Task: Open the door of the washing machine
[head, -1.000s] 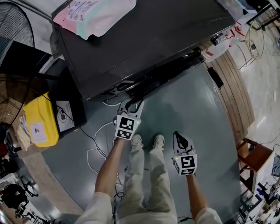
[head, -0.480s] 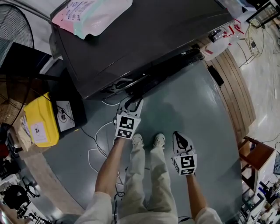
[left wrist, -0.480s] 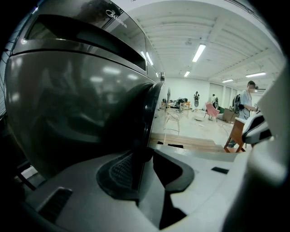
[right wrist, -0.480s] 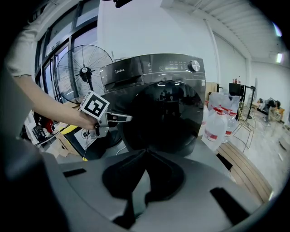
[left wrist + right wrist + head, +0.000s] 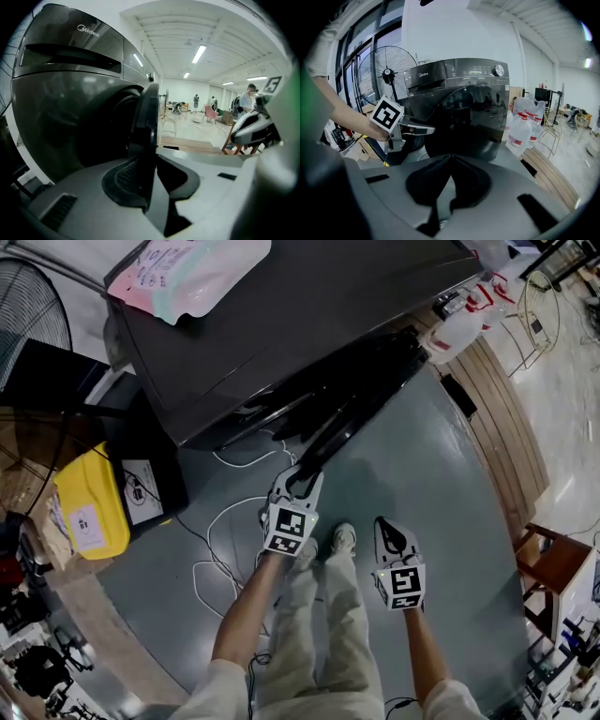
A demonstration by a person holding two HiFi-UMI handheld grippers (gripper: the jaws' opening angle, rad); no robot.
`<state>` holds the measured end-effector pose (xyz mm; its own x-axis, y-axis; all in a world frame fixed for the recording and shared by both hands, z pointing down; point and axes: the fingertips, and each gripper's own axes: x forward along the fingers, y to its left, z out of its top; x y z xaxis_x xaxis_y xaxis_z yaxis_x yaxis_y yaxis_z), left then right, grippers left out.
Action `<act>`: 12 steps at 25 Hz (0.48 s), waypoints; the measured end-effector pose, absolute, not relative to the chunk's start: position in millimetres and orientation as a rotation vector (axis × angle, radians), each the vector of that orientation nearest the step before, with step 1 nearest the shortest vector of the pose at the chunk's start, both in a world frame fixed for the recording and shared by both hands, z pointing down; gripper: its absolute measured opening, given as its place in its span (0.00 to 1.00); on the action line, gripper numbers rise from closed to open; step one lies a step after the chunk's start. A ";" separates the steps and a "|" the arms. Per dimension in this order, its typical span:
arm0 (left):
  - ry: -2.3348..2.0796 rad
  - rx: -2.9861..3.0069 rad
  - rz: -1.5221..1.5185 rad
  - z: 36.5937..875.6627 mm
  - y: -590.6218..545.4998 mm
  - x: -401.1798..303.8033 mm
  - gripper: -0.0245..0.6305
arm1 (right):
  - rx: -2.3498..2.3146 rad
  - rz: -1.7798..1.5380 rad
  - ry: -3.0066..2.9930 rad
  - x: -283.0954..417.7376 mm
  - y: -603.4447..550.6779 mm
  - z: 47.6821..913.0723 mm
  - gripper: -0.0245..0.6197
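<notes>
The dark grey washing machine (image 5: 309, 324) stands in front of me in the head view. Its round door (image 5: 352, 404) is swung partly out over the floor. My left gripper (image 5: 302, 476) holds the door's free edge. In the left gripper view that edge (image 5: 146, 117) runs upright between the two pads, and the left gripper (image 5: 152, 159) is closing its jaws on it. My right gripper (image 5: 390, 532) hangs apart to the right above the floor, and the right gripper view shows this gripper (image 5: 450, 157) shut with nothing in it, pointing at the machine's front (image 5: 459, 112).
A pink and white pouch (image 5: 187, 273) lies on top of the machine. A yellow box (image 5: 86, 512) and a fan (image 5: 33, 296) stand at the left. White cables (image 5: 225, 540) lie near my feet (image 5: 342, 538). Water bottles (image 5: 459, 324) and a wooden stool (image 5: 548, 568) are at the right.
The door has swung from almost shut to partly open. My left gripper has moved back toward me and rightward with its edge. The right gripper has stayed in place.
</notes>
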<state>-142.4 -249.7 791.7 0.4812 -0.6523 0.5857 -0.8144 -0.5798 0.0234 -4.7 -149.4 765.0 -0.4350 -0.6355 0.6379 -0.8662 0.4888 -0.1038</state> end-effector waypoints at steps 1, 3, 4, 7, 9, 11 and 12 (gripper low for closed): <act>-1.225 2.432 0.771 792.5 -244.4 -138.3 0.18 | 1.249 0.576 -2.201 -2.1 -148.1 764.6 0.04; -1.202 2.440 0.762 792.3 -238.2 -132.0 0.18 | 1.289 0.580 -2.182 3.0 -146.4 765.5 0.04; -1.190 2.450 0.761 791.7 -237.7 -129.2 0.18 | 1.315 0.583 -2.170 5.2 -145.9 767.0 0.04; -1.148 2.478 0.766 791.9 -231.6 -122.2 0.18 | 1.391 0.606 -2.130 10.2 -136.2 770.1 0.04; -1.131 2.493 0.754 790.8 -228.4 -119.2 0.18 | 1.435 0.618 -2.112 12.2 -129.6 769.1 0.04; -1.108 2.498 0.753 790.6 -225.1 -114.7 0.18 | 1.475 0.623 -2.099 14.8 -123.6 766.9 0.04; -1.095 2.498 0.754 790.6 -222.6 -112.1 0.18 | 1.492 0.626 -2.090 16.6 -119.2 765.5 0.04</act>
<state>-112.1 -222.6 790.6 0.5691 -0.5852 0.5776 -0.7484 -0.6596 0.0691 16.6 -119.2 765.5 -0.2794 -0.7253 0.6292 -0.9518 0.2958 -0.0816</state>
